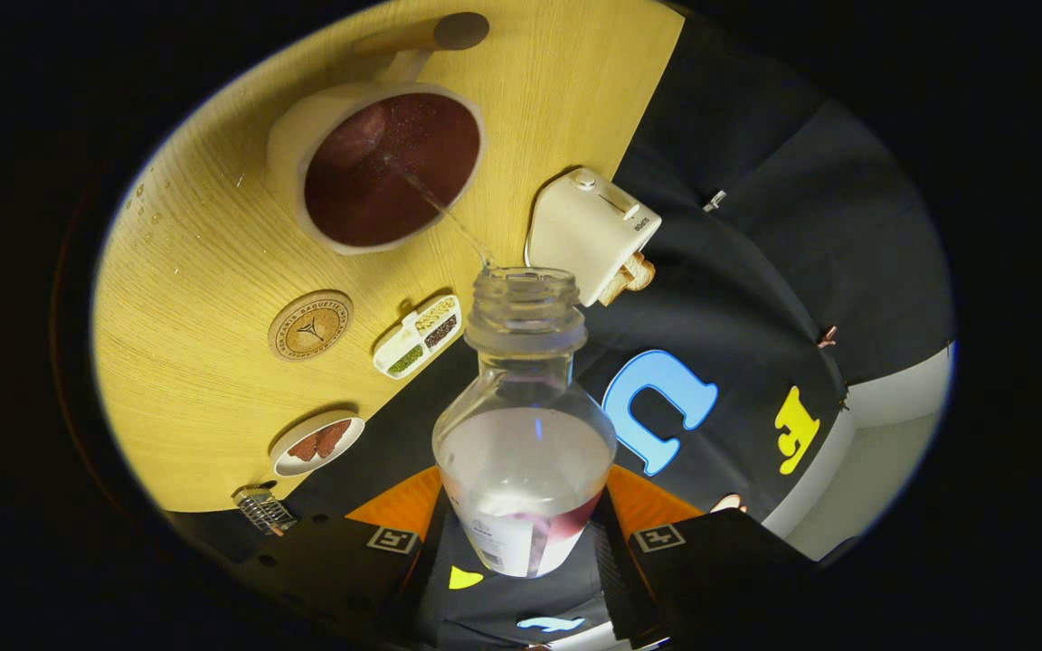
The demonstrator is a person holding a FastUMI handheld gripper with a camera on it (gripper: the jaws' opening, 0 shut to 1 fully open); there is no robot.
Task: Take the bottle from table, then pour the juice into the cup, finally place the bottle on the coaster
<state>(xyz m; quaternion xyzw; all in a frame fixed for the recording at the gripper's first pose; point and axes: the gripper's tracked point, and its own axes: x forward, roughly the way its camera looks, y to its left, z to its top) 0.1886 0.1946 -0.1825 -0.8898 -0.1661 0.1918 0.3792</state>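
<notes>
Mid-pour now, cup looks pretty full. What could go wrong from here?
1. The cup holds dark liquid close to its rim; more pouring may overflow it.
2. The stream is thin and arcs from the bottle mouth; a wobble could drop it on the table, where droplets already lie.
3. The gripper is shut on the bottle's lower body; tilted, it could slip.
</notes>
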